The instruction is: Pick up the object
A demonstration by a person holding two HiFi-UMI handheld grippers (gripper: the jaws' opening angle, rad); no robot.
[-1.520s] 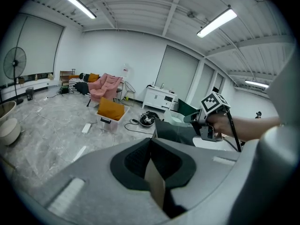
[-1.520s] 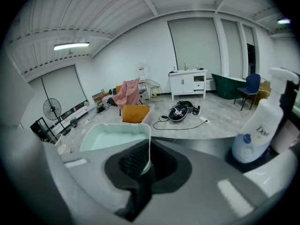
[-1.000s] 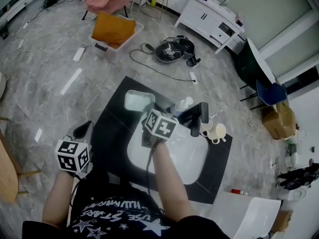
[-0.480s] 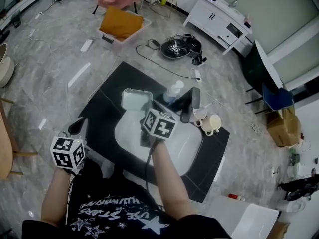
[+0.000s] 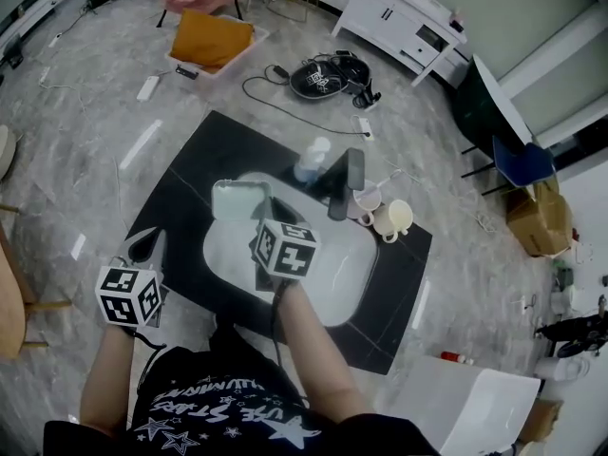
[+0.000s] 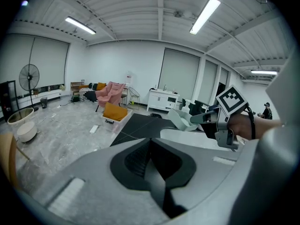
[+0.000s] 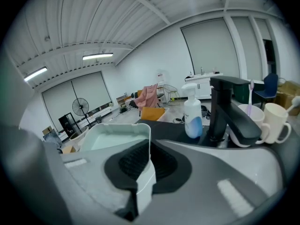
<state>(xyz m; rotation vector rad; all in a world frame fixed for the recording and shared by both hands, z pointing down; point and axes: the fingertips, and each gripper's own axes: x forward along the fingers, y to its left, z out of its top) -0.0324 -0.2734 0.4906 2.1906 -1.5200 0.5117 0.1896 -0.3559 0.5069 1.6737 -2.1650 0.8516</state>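
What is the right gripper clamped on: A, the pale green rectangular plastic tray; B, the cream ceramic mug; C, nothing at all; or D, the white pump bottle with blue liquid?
A: in the right gripper view, the right gripper has its jaws shut on the side wall of the pale green rectangular plastic tray, while the white pump bottle and cream ceramic mug stand untouched by the black tap.
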